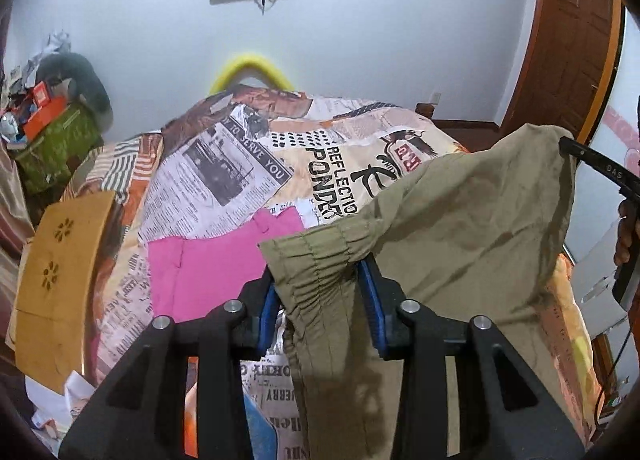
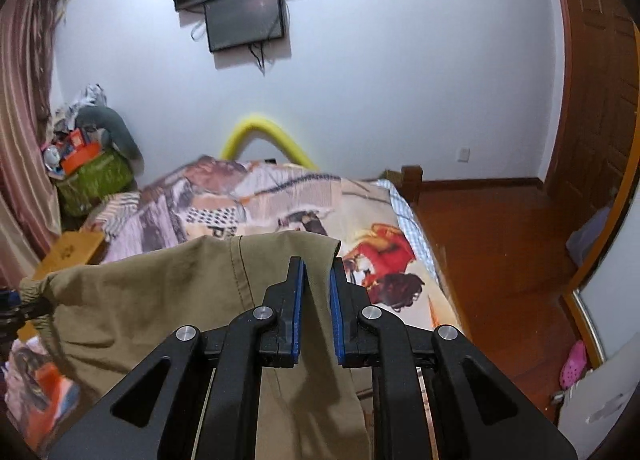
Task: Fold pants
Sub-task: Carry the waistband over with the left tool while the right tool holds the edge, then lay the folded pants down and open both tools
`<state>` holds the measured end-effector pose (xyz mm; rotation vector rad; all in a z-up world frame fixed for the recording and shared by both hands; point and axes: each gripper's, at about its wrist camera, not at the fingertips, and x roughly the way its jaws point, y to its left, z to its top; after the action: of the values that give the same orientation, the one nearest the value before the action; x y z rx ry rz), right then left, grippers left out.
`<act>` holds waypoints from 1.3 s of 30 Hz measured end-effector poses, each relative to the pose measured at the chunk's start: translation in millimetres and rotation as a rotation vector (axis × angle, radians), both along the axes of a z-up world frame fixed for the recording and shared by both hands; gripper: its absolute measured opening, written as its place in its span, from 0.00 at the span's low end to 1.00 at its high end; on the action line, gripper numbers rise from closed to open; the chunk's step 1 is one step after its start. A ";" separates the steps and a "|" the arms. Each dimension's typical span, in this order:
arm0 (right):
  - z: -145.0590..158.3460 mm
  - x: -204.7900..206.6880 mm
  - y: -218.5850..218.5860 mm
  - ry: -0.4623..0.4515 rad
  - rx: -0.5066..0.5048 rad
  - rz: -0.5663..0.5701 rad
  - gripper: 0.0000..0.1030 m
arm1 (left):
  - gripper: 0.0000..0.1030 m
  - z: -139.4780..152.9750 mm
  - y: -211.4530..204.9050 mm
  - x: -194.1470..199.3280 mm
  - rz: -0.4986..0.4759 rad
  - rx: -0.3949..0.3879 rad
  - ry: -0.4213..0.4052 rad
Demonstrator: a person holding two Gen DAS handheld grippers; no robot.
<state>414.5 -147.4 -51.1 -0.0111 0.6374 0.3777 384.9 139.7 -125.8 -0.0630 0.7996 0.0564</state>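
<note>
Olive-khaki pants (image 1: 460, 220) hang in the air above the bed, stretched between my two grippers. My left gripper (image 1: 320, 276) is shut on the gathered elastic waistband (image 1: 320, 260) at the left end. My right gripper (image 2: 317, 272) is shut on the other top corner of the pants (image 2: 160, 292); its finger also shows at the right of the left wrist view (image 1: 592, 164). The cloth hangs down below both grippers.
A bed with a newspaper-print cover (image 1: 248, 164) lies below. A pink garment (image 1: 216, 260) lies flat on it. A tan cardboard box (image 1: 60, 268) stands at the left edge. A cluttered green bag (image 2: 96, 180) sits in the corner. Wooden floor (image 2: 500, 240) is to the right.
</note>
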 end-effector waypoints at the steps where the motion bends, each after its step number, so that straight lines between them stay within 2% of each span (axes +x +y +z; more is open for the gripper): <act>1: 3.1 -6.4 -0.9 -0.004 0.002 0.005 0.10 | 0.32 1.2 -0.6 -3.1 -0.004 -0.002 0.005; 4: 6.5 -26.0 -3.0 -0.003 0.015 0.020 0.10 | 0.31 0.2 -3.2 -14.4 -0.010 -0.011 0.021; 7: 2.6 -47.8 -8.0 0.005 0.037 0.033 0.10 | 0.19 -5.4 -7.8 -28.0 -0.019 -0.002 0.037; 8: 1.3 -54.2 -9.7 0.009 0.042 0.037 0.10 | 0.18 -8.1 -9.7 -33.8 -0.029 0.001 0.044; 15: -3.3 -105.9 -26.7 0.027 0.059 0.051 0.10 | 0.15 -15.5 -20.7 -78.5 -0.064 0.036 0.046; 21: -14.3 -143.3 -39.0 0.056 0.047 0.041 0.10 | 0.15 -24.9 -18.0 -107.0 -0.076 0.019 0.071; 24: -27.2 -162.7 -42.0 0.092 0.048 0.065 0.10 | 0.15 -33.5 -18.8 -125.9 -0.076 0.023 0.085; 29: -51.2 -193.9 -42.5 0.141 -0.012 0.081 0.10 | 0.15 -55.7 -19.2 -152.1 -0.067 0.033 0.124; 39: -105.1 -231.7 -52.9 0.286 -0.044 0.050 0.10 | 0.15 -101.9 -13.4 -190.1 -0.043 0.020 0.234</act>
<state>182.8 -200.2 -156.3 -0.0155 0.9292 0.4172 194.8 126.4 -227.7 -0.0207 1.0335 0.0317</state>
